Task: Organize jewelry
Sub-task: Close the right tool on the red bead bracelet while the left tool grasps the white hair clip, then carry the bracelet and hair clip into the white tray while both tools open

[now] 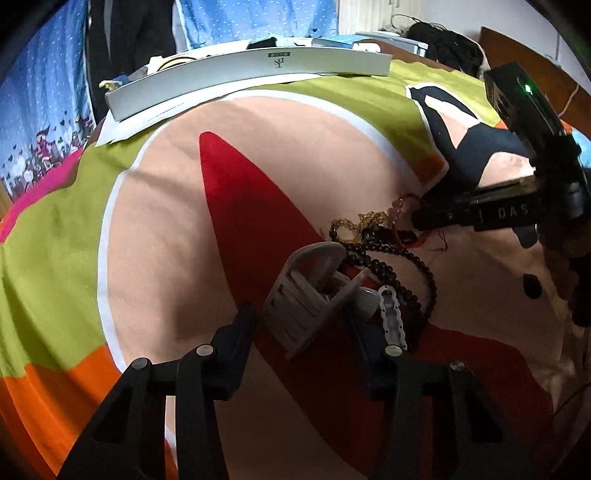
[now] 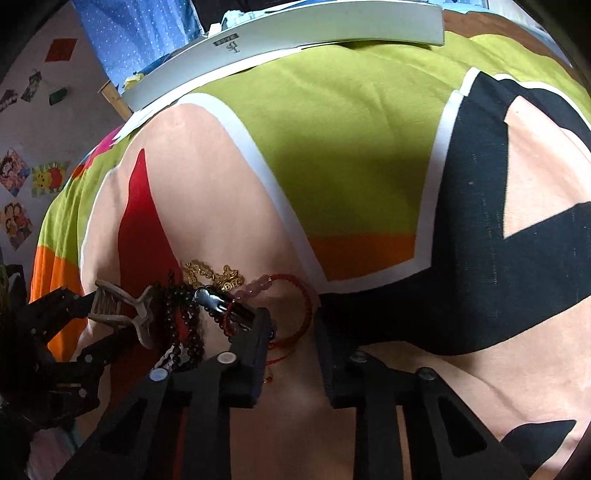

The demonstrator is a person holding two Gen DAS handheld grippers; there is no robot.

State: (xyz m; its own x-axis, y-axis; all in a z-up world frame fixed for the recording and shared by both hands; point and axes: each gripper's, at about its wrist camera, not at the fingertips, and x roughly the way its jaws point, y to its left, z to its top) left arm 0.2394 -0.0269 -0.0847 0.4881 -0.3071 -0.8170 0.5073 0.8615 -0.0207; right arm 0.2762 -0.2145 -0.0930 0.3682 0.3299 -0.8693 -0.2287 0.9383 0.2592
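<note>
A tangle of jewelry lies on the colourful bedspread: a gold chain (image 1: 354, 223) (image 2: 210, 275), a dark bead necklace (image 1: 410, 280) (image 2: 184, 325), a white link bracelet (image 1: 389, 317), pink beads (image 2: 255, 286) and a red bead bracelet (image 2: 304, 302). My left gripper (image 1: 303, 325) (image 2: 92, 321) is shut on a grey hair claw clip (image 1: 306, 291) (image 2: 114, 308), tilted at the pile's left edge. My right gripper (image 2: 291, 321) (image 1: 424, 206) stands open low over the pile's right side. The red bracelet's loop lies between its fingers, and its left finger covers part of a silver-and-black piece (image 2: 214, 301).
A long flat white box (image 1: 251, 70) (image 2: 295, 29) lies on papers at the far edge of the bedspread (image 1: 166, 221). Blue curtains hang behind it. Pictures are stuck on the wall (image 2: 48, 177) to the left. Dark clothing is heaped at the far right (image 1: 447, 40).
</note>
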